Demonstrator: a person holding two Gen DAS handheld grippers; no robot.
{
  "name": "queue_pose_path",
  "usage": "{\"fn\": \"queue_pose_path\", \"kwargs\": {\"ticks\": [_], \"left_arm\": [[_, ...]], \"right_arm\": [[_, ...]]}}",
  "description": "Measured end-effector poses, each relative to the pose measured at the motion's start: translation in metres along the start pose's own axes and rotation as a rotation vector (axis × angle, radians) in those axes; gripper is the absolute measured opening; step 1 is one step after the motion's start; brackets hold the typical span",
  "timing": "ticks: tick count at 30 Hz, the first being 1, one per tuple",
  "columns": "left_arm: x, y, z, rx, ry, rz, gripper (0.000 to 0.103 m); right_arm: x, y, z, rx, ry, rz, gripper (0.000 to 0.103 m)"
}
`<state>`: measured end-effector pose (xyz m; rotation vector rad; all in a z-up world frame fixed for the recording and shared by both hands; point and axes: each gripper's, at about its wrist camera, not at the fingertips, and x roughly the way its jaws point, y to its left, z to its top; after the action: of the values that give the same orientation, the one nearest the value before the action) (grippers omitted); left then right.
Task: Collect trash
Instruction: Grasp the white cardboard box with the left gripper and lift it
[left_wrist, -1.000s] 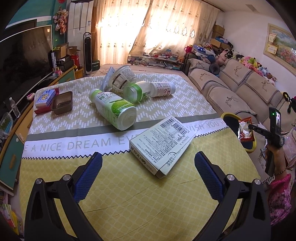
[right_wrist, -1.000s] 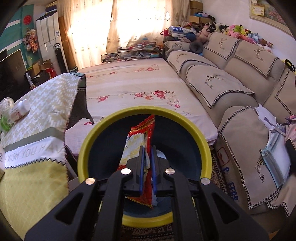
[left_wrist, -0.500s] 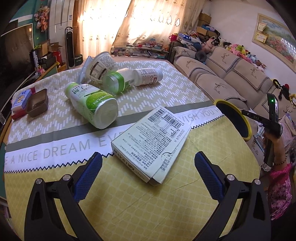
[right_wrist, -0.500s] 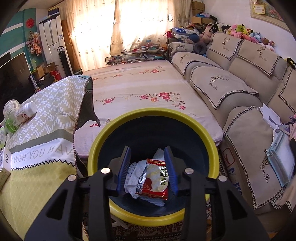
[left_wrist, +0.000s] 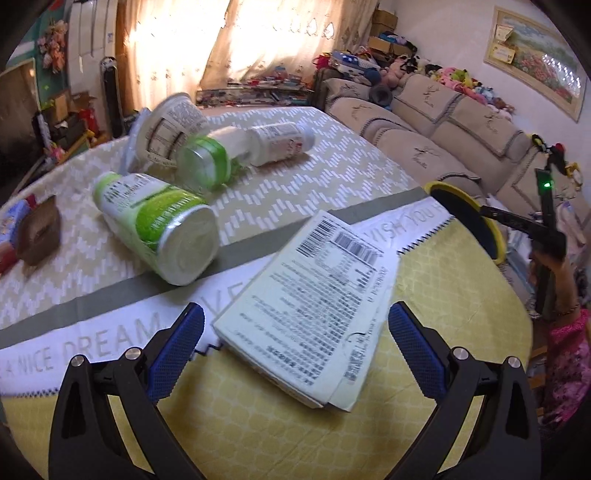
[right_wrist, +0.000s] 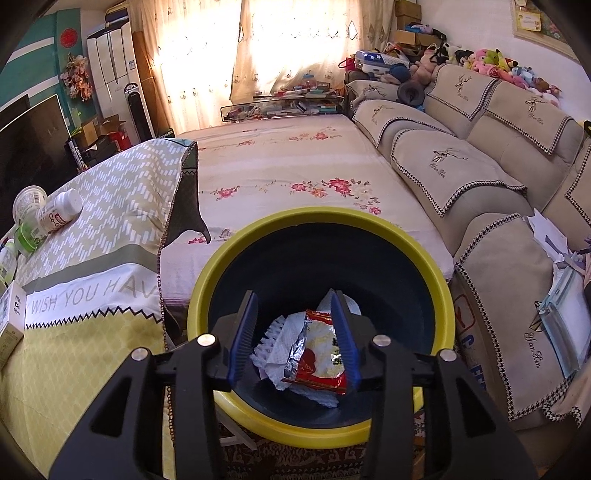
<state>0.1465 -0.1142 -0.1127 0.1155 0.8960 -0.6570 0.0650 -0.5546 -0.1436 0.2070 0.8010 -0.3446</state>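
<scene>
On the yellow tablecloth lies a flat white carton with barcodes; my left gripper stands open just above its near end, blue pads either side, not touching. Behind it lie a green-labelled bottle, a white bottle with a green cap and a tipped cup. My right gripper hangs over the yellow-rimmed dark bin, jaws opening, nothing between them. The red snack wrapper rests in the bin on crumpled paper.
A small brown tray and a blue card sit at the table's left edge. A floral-sheeted bed lies beyond the bin, a beige sofa to its right. A person's hand holds the right gripper beside the table.
My right gripper opened and let go of the red wrapper, which dropped into the bin. My left gripper moved forward and down, closer over the carton.
</scene>
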Motion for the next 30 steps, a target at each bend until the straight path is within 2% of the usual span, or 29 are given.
{"fn": "queue_pose_path", "kwargs": {"ticks": [4, 8, 9, 11, 12, 16, 19, 23, 26, 27, 28, 30], "left_arm": [[-0.002, -0.006, -0.004, -0.007, 0.024, -0.070, 0.098], [-0.007, -0.028, -0.015, 0.031, 0.071, -0.142, 0.098], [-0.006, -0.035, -0.017, 0.051, 0.077, -0.107, 0.098], [-0.003, -0.046, -0.019, 0.083, 0.081, 0.022, 0.098], [-0.002, -0.052, -0.020, 0.103, 0.079, 0.059, 0.098], [0.003, -0.072, -0.019, 0.178, 0.053, 0.126, 0.098], [0.013, -0.071, -0.017, 0.195, 0.066, 0.171, 0.098], [0.023, -0.063, -0.017, 0.191, 0.097, 0.190, 0.098], [0.024, -0.057, -0.018, 0.167, 0.098, 0.152, 0.097], [0.023, -0.056, -0.019, 0.159, 0.098, 0.137, 0.087], [0.022, -0.054, -0.019, 0.145, 0.100, 0.122, 0.074], [0.019, -0.051, -0.019, 0.125, 0.087, 0.107, 0.071]], "right_arm": [[0.001, 0.002, 0.000, -0.005, 0.003, 0.006, 0.040], [0.000, 0.003, 0.001, -0.009, 0.000, 0.014, 0.041], [0.000, 0.004, 0.001, -0.011, 0.000, 0.016, 0.041], [0.001, 0.005, 0.002, -0.014, 0.000, 0.020, 0.041], [0.001, 0.006, 0.002, -0.014, 0.000, 0.023, 0.041], [0.001, 0.007, 0.000, -0.017, 0.005, 0.032, 0.041], [0.002, 0.006, -0.001, -0.017, 0.009, 0.037, 0.042], [0.003, 0.002, -0.002, -0.013, 0.015, 0.039, 0.042], [0.005, 0.000, -0.003, -0.009, 0.017, 0.042, 0.042], [0.005, 0.000, -0.004, -0.007, 0.019, 0.044, 0.043], [0.006, 0.000, -0.004, -0.007, 0.021, 0.046, 0.043], [0.007, 0.001, -0.005, -0.007, 0.023, 0.051, 0.043]]}}
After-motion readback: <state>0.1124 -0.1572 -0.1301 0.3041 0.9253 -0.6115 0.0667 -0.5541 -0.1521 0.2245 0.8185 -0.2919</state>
